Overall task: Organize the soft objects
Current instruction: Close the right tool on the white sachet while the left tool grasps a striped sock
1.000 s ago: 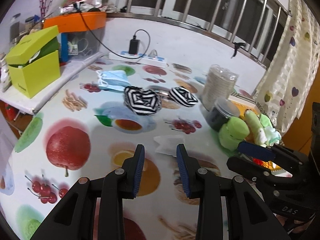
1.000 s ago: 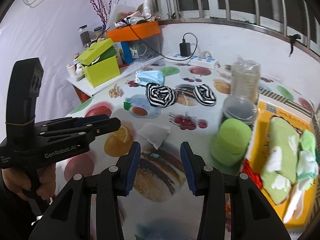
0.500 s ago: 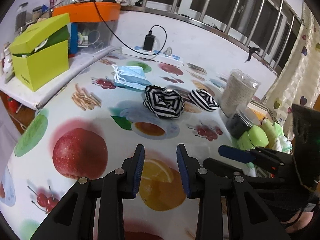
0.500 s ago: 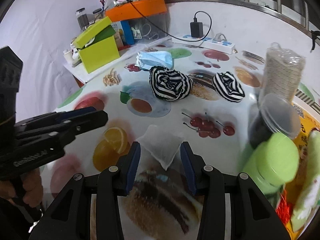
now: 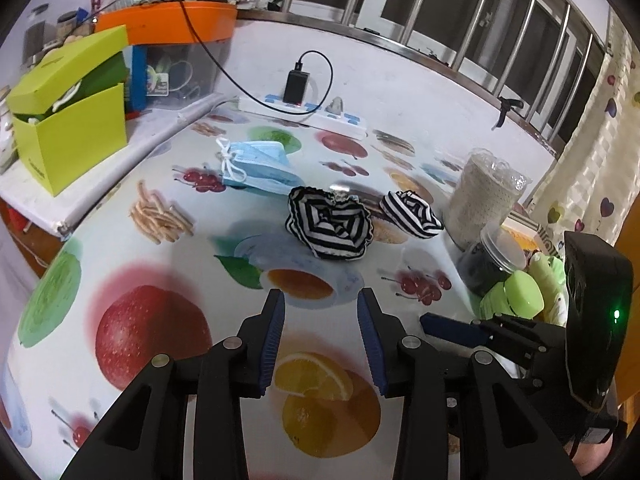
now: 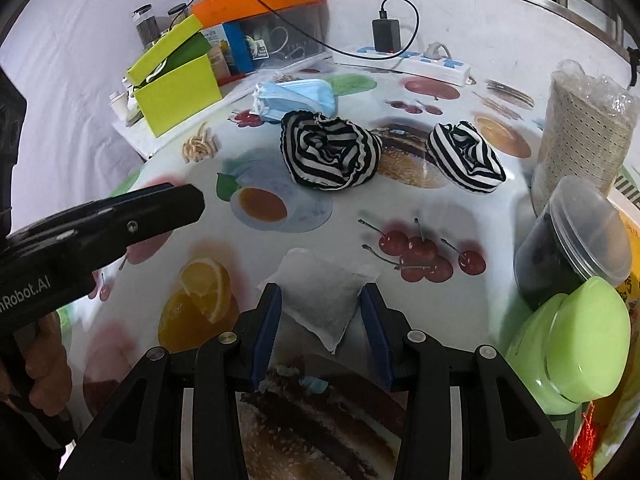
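A flat white sachet [image 6: 320, 292] lies on the fruit-print tablecloth between the jaws of my right gripper [image 6: 320, 304]. Those jaws are closing, and the pads flank its edges without visibly pressing. My left gripper [image 5: 320, 320] hovers over the printed orange with its jaws opening and nothing between them. Further back lie a large black-and-white striped cloth bundle [image 6: 328, 152] [image 5: 328, 224], a smaller striped bundle [image 6: 464, 156] [image 5: 412, 214] and a blue face mask [image 6: 296, 96] [image 5: 256, 168]. The right gripper's blue fingertip [image 5: 452, 328] shows in the left wrist view.
A lime-green box [image 5: 68, 128] and an orange-lidded bin [image 5: 168, 24] stand back left, with a power strip [image 5: 304, 114] by the wall. On the right stand wrapped paper cups [image 6: 580, 132], a dark jar [image 6: 572, 248] and a green jar [image 6: 576, 344].
My right gripper has come down and forward, so the sachet now lies between its jaws. The left gripper has shifted, the sachet has left its view, and its jaws stand slightly wider.
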`<state>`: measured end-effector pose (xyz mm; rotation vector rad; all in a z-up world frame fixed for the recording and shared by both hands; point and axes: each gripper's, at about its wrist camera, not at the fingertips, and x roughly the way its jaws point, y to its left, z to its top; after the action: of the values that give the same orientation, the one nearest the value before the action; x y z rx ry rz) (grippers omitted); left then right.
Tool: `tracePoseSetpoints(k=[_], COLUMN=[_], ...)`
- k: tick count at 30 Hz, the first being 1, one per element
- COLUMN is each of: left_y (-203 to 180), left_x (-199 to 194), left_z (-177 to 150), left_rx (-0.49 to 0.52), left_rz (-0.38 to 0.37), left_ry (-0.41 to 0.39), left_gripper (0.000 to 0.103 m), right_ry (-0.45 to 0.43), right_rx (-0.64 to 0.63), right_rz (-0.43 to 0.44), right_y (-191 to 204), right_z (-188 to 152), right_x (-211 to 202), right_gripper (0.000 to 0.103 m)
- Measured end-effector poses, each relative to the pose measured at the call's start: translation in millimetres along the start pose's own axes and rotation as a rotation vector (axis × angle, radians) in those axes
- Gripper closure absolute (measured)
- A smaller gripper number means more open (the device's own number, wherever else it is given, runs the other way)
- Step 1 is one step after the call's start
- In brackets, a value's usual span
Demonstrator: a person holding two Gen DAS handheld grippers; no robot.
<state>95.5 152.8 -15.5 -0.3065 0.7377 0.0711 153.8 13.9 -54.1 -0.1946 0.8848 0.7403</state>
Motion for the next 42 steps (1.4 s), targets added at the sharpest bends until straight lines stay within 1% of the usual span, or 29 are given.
tracePoseSetpoints(k=[1, 2, 4, 7, 15, 19, 22, 24, 27, 33, 34, 35, 36, 38, 40, 42], left_y=[-1, -1, -2, -4, -5, -4, -4, -2, 4, 2, 2, 1, 0, 0, -1, 0], left_x=[1, 3, 6, 12, 36, 48, 59, 69, 83, 95, 97, 98, 99, 102, 104, 105], left_z=[1, 2, 5, 8, 19, 28, 33, 37, 41, 43, 43, 43, 44, 45, 46, 46], left_rx=[0.001, 0.003, 0.007, 0.012, 0.001, -0.006, -0.012, -0.028, -0.055, -0.05, -0.051, -0.046, -0.039, -0.036, -0.034, -0.036], left_rz=[0.0, -0.001, -0.001, -0.005, -0.003, 0.002, 0.005, 0.002, 0.026, 0.045, 0.044, 0.047, 0.051, 0.047, 0.055, 0.049], left_ry=[0.001, 0.001, 0.005, 0.009, 0.034, 0.036, 0.04, 0.058, 0.079, 0.069, 0.072, 0.064, 0.065, 0.069, 0.075, 0.082], left_gripper=[0.067, 0.067, 0.067, 0.066, 0.066, 0.058, 0.056, 0.056, 0.056, 0.057, 0.06, 0.067, 0.071, 0.088, 0.095, 0.096], right_ry=[0.0, -0.001, -0.005, -0.024, -0.076, -0.109, -0.138, -0.158, -0.182, -0.192, -0.191, -0.19, -0.188, -0.189, -0.19, -0.193], right_rx=[-0.004, -0.003, -0.001, 0.007, 0.029, 0.045, 0.05, 0.052, 0.051, 0.061, 0.063, 0.064, 0.064, 0.064, 0.064, 0.064], right_rz=[-0.005, -0.004, -0.004, -0.008, -0.037, -0.056, -0.066, -0.067, -0.068, -0.059, -0.058, -0.058, -0.058, -0.057, -0.058, -0.061], right_y=[0, 0, -1, -3, -9, -12, -14, -14, -15, -20, -21, -21, -22, -22, -21, -20], right_z=[0, 0, 0, 1, 3, 6, 11, 14, 18, 21, 21, 20, 20, 20, 19, 19], right_x=[0, 0, -1, -6, -23, -33, -42, -47, -53, -53, -52, -52, -52, -51, -52, -53], right_gripper=[0.073, 0.077, 0.079, 0.084, 0.086, 0.086, 0.086, 0.086, 0.086, 0.086, 0.086, 0.086, 0.086, 0.086, 0.086, 0.086])
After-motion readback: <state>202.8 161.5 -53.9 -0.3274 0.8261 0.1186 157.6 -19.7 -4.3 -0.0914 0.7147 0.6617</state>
